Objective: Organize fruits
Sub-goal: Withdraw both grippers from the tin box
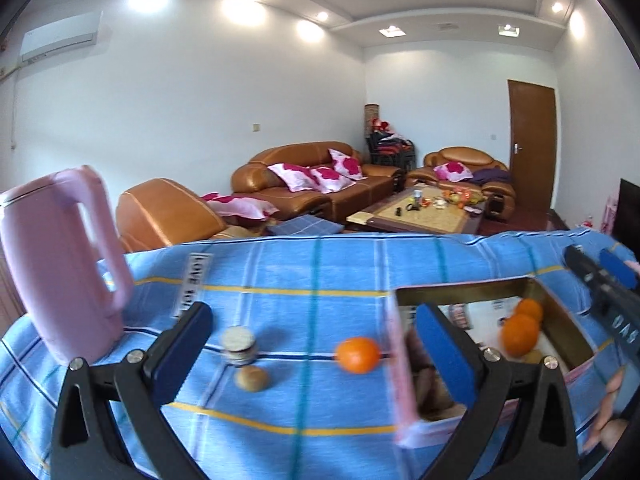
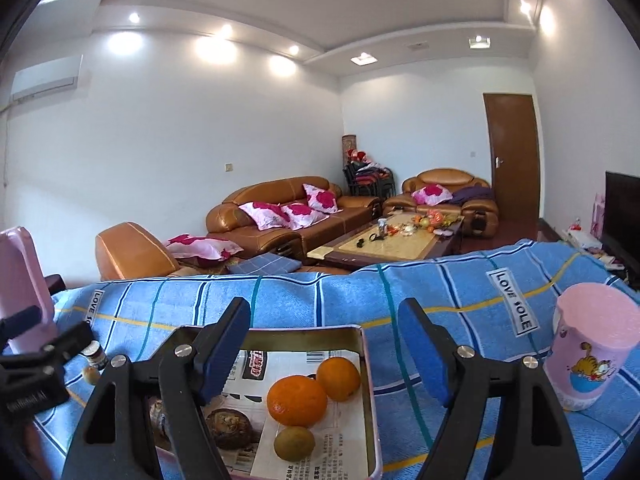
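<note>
A loose orange (image 1: 357,354) lies on the blue checked cloth (image 1: 304,280), left of a pink-rimmed tin box (image 1: 404,364). My left gripper (image 1: 316,344) is open and empty, and the orange sits between its fingers, nearer the right one. A small brown fruit (image 1: 251,378) lies in front of a small jar (image 1: 239,346). In the right wrist view the box (image 2: 370,380) holds two oranges (image 2: 297,400) (image 2: 338,373), a green-brown fruit (image 2: 294,443) and a dark brown item (image 2: 229,428). My right gripper (image 2: 324,344) is open and empty above the box.
A pink kettle (image 1: 60,264) stands at the table's left. A pink cup (image 2: 592,344) with a cartoon cat stands right of the box. The left gripper's body (image 2: 36,364) shows at the left edge of the right wrist view. Sofas and a coffee table lie beyond the table.
</note>
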### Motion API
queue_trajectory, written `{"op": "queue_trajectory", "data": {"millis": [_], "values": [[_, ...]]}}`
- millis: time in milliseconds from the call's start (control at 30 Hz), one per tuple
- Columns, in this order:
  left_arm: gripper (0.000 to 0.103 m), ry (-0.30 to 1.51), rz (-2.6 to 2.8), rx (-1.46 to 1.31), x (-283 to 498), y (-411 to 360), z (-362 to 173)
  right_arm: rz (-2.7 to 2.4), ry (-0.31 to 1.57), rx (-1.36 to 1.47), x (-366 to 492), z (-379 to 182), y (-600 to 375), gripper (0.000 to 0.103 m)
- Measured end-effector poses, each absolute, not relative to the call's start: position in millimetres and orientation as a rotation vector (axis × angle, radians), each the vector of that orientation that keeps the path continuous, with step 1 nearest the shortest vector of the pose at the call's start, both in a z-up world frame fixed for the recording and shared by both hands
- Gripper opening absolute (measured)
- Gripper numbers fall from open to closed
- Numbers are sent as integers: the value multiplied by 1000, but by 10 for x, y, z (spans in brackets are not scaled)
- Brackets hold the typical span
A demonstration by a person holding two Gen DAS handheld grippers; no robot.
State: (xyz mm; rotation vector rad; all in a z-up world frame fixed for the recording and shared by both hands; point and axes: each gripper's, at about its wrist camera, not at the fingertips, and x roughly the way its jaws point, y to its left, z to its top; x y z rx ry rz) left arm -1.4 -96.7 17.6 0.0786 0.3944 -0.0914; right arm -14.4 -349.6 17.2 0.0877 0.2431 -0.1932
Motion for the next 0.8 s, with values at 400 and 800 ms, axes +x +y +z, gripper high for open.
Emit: {"op": "queue_trajectory", "data": {"millis": [400, 800], "values": [[103, 396, -41, 104, 42, -483, 23, -248, 289, 68, -180, 150, -3318, 78], [103, 458, -38, 6, 173, -147, -37, -161, 383, 95, -76, 65, -2751, 78]]}}
